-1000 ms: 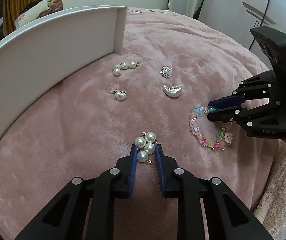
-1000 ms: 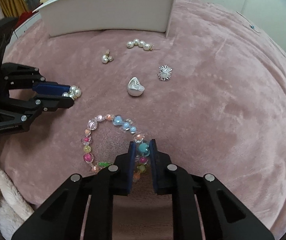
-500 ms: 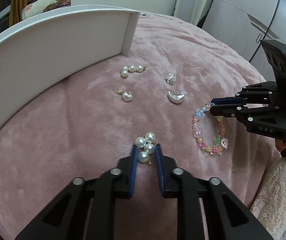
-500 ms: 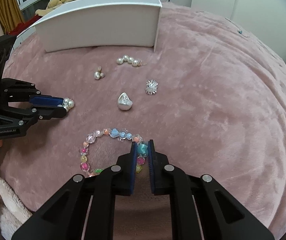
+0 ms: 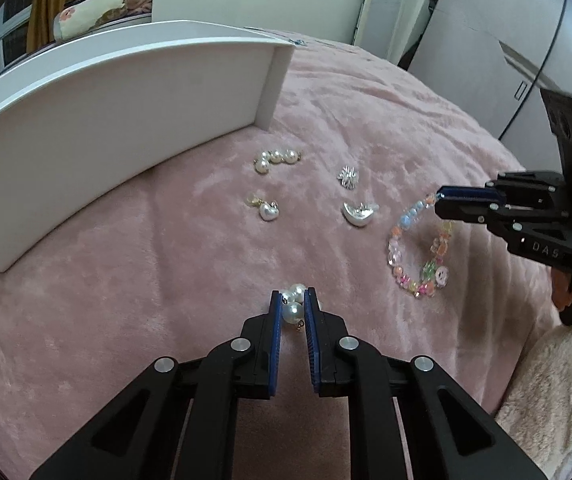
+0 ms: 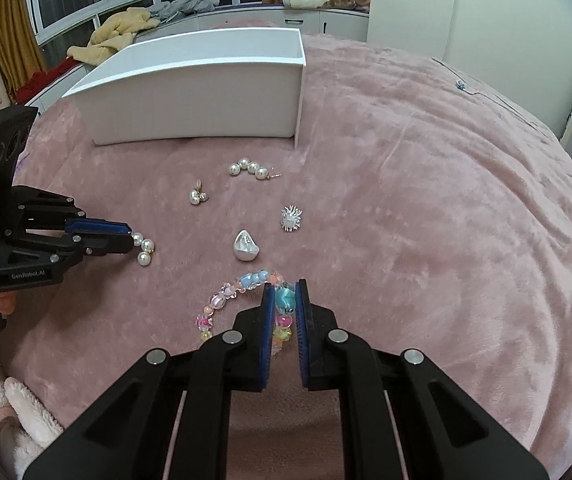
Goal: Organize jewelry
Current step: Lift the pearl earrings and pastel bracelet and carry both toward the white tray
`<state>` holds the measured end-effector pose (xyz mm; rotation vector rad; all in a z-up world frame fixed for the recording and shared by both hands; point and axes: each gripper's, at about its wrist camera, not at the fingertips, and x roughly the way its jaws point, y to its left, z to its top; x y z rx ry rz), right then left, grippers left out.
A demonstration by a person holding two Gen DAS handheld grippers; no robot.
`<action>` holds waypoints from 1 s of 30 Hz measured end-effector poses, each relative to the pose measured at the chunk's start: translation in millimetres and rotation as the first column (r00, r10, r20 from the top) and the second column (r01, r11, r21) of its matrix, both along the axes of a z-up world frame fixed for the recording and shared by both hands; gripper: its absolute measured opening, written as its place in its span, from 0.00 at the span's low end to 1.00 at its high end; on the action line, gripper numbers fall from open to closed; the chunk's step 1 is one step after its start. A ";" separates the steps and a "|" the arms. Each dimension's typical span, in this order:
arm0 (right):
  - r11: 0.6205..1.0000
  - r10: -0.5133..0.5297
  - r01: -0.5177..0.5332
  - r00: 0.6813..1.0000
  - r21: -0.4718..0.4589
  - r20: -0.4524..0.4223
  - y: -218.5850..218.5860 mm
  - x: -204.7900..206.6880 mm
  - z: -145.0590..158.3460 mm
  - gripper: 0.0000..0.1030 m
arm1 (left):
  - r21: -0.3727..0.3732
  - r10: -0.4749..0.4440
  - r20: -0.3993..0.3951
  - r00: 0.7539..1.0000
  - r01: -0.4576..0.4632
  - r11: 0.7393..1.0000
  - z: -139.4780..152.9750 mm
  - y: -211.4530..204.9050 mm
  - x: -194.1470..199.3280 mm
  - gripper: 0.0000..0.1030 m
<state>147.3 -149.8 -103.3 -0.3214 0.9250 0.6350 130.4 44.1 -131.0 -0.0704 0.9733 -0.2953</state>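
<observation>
My left gripper [image 5: 293, 300] is shut on a cluster of white pearls [image 5: 293, 309], which hangs from its tips just over the pink blanket; the same pearl cluster [image 6: 144, 248] shows at the left gripper [image 6: 128, 236] in the right wrist view. My right gripper [image 6: 285, 290] is shut on a turquoise bead of the colourful bead bracelet [image 6: 246, 284]. The bracelet [image 5: 414, 248] dangles in a loop from the right gripper [image 5: 440, 202], partly lifted. A white open box [image 6: 206, 92] stands behind the jewelry.
On the pink blanket [image 6: 426, 220] lie a curved pearl earring [image 6: 248, 169], a small heart pearl earring [image 6: 197, 197], a silver spiky stud [image 6: 291, 218] and a silver shell-shaped piece [image 6: 246, 246]. A fluffy sleeve [image 5: 558, 380] sits at the right edge.
Both grippers have closed fully on their pieces. The right gripper has risen, pulling the bracelet up off the blanket. The pearl cluster now sits tight between the left pads.
</observation>
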 end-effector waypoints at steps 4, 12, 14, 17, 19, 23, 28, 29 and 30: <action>1.000 -0.002 0.002 1.000 -0.007 0.007 2.0 -0.8 -1.0 0.11 | 0.014 -0.026 0.008 1.000 0.026 1.000 -2.0 -7.1 -1.3 0.16; 0.999 -0.032 0.031 0.999 0.038 0.027 -6.3 0.3 7.4 0.11 | -0.009 -0.008 0.056 0.998 0.009 1.000 19.3 0.4 -3.2 0.15; 0.997 -0.045 0.044 0.999 0.071 0.026 -9.9 1.8 13.0 0.11 | -0.014 -0.010 0.075 0.997 0.011 1.000 29.7 1.5 -2.9 0.15; 0.994 -0.055 0.052 0.998 0.101 0.030 -12.6 3.5 21.9 0.11 | -0.014 -0.014 0.096 0.995 0.016 1.000 43.0 1.4 -1.6 0.15; 0.993 -0.058 0.053 0.997 0.107 0.043 -11.9 3.6 27.7 0.11 | 0.000 -0.017 0.109 0.994 0.018 1.000 51.4 0.4 -0.8 0.15; 0.989 -0.059 0.050 0.996 0.137 0.060 -10.6 4.4 42.7 0.11 | 0.003 -0.019 0.129 0.991 0.019 1.000 65.8 1.4 0.5 0.15; 0.985 -0.055 0.037 0.993 0.169 0.101 -6.4 5.6 66.0 0.11 | 0.004 -0.006 0.155 0.988 0.006 1.000 83.0 7.7 2.0 0.15; 0.983 -0.053 0.032 0.992 0.179 0.112 -5.0 6.5 72.9 0.11 | 0.007 -0.001 0.161 0.987 0.000 1.000 87.0 9.5 2.6 0.15; 0.981 -0.051 0.027 0.991 0.190 0.122 -3.6 7.2 79.0 0.11 | 0.009 0.003 0.164 0.986 -0.004 1.000 91.0 11.6 3.7 0.15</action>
